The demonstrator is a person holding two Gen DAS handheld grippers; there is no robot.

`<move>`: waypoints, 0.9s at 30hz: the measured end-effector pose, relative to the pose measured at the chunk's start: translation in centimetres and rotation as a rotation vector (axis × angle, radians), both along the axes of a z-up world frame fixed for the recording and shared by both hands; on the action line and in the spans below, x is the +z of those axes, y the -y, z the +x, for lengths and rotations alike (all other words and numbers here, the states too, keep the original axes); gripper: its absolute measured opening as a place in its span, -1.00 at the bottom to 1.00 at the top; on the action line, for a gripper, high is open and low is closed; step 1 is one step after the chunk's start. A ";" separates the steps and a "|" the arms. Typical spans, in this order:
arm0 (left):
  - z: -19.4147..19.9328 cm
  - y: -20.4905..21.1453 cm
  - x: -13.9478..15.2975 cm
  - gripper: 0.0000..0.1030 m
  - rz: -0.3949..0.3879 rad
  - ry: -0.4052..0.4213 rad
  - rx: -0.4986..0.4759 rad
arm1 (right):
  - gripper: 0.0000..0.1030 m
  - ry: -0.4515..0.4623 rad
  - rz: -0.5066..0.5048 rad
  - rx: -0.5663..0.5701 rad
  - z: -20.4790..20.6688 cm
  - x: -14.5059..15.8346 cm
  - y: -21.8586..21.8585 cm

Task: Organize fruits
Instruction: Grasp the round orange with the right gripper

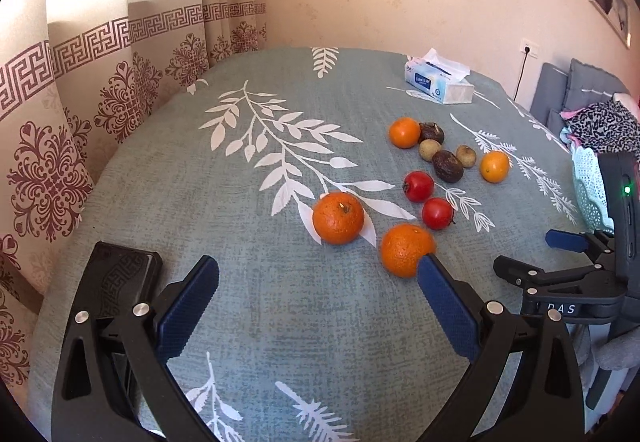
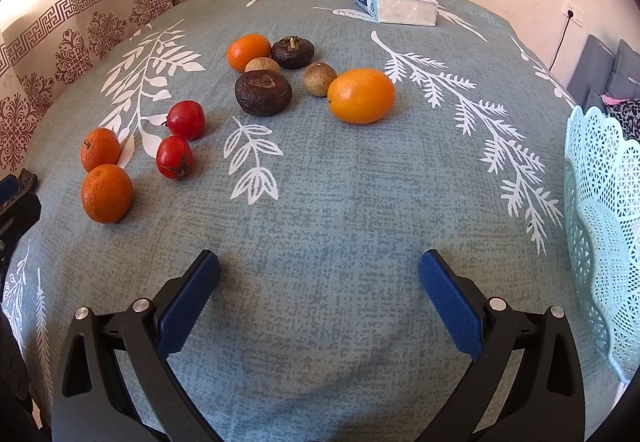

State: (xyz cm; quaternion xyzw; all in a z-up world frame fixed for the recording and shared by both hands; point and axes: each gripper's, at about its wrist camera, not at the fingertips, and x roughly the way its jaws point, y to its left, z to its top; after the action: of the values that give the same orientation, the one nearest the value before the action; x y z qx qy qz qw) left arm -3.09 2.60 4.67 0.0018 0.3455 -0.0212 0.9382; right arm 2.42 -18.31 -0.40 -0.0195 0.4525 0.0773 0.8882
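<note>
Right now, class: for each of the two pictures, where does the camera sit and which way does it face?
Left wrist: sits on the left tongs, facing across the table toward the wall; shows its own open tongs, plus the right tongs.
Right wrist: sits on the right tongs, facing the fruit, with the basket at right; shows its own open tongs.
Shared: red tomatoes and tissue pack.

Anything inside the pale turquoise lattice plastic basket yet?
The pale turquoise lattice plastic basket shows only its rim and wall; no fruit visible in the part seen. Its bottom lies out of frame, so contents there cannot be confirmed.
</note>
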 end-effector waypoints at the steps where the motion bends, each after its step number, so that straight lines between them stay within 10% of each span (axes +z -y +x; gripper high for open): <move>1: 0.0 -0.3 0.2 0.91 -0.001 -0.001 0.006 | 0.96 0.000 0.001 0.000 0.0 0.0 0.0; 14: 0.4 -4.3 1.8 0.91 0.001 0.017 0.118 | 0.92 0.062 0.163 0.220 -1.6 2.9 -6.1; 27: 1.3 -5.6 1.3 0.91 -0.005 -0.007 0.157 | 0.13 0.017 0.145 0.339 0.6 2.1 -11.7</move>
State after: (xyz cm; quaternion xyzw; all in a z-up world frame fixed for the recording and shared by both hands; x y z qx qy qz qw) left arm -1.80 8.21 5.92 -0.0279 0.3479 0.0514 0.9357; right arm 3.02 -6.65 1.70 -0.0320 0.4284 0.2581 0.8654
